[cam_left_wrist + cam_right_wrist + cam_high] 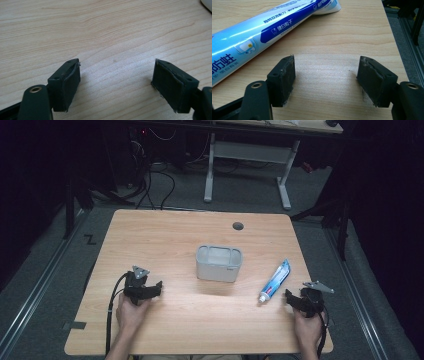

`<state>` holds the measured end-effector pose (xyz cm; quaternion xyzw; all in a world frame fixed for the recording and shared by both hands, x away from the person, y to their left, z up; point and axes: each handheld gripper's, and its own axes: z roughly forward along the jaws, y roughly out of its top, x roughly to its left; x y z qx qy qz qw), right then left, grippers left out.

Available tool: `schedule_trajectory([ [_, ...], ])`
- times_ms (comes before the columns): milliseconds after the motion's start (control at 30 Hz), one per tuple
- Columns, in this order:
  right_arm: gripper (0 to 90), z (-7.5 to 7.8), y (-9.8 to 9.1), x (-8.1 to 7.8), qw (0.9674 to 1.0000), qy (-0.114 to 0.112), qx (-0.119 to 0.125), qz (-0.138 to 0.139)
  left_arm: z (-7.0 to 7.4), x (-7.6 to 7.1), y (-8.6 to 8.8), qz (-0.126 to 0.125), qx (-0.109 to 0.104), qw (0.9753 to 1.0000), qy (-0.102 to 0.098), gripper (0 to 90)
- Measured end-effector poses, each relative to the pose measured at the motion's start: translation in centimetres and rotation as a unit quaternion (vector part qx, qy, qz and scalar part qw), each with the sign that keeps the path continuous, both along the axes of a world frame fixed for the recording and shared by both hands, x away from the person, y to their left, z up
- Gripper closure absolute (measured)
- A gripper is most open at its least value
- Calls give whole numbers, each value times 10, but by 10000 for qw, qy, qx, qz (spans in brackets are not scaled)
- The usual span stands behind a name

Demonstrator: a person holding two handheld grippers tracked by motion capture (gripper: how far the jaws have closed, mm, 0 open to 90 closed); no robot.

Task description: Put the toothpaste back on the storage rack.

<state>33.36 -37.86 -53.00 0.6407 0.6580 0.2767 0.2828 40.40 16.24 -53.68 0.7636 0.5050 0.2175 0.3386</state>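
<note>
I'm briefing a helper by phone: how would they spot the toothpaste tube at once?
Start at the wooden table and find the grey bin in its middle. Right of it, near the right tongs, lies the toothpaste tube: flat, blue and white, white cap towards the person.

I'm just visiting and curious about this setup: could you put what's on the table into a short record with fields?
surface: wooden table
middle: grey bin, upright, looks empty
right side: blue and white toothpaste tube, lying flat, cap toward the person
left hand-held gripper: jaws open, nothing between them, on bare wood
right hand-held gripper: jaws open, nothing held, just beside the tube's cap end
tube and bin: apart
</note>
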Motion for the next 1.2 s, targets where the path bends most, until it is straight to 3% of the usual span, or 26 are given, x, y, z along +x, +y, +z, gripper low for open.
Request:
schedule_trajectory([
  [433, 294, 0, 4, -1, 9999, 20, 7, 155, 0, -3, 1, -35, -8, 10000, -3, 237],
  [600, 246, 0, 5, -1, 9998, 65, 49, 203, 0, -3, 2, -48, -23, 10000, 3, 244],
  [867, 341, 1, 7, -7, 9995, 6, 135, 269, 0, -3, 2, -85, -2, 10000, 2, 248],
  [1033, 371, 8, 6, -9, 9991, 190, 305, 211, 0, -3, 2, -92, -5, 10000, 2, 247],
  [1133, 410, 15, 8, -12, 9990, -32, 391, 211, 0, -3, 1, -104, -7, 9999, 0, 247],
  [1200, 437, 19, 12, -17, 9989, -265, 314, 236, 0, -3, 1, -104, -7, 9999, 0, 247],
])
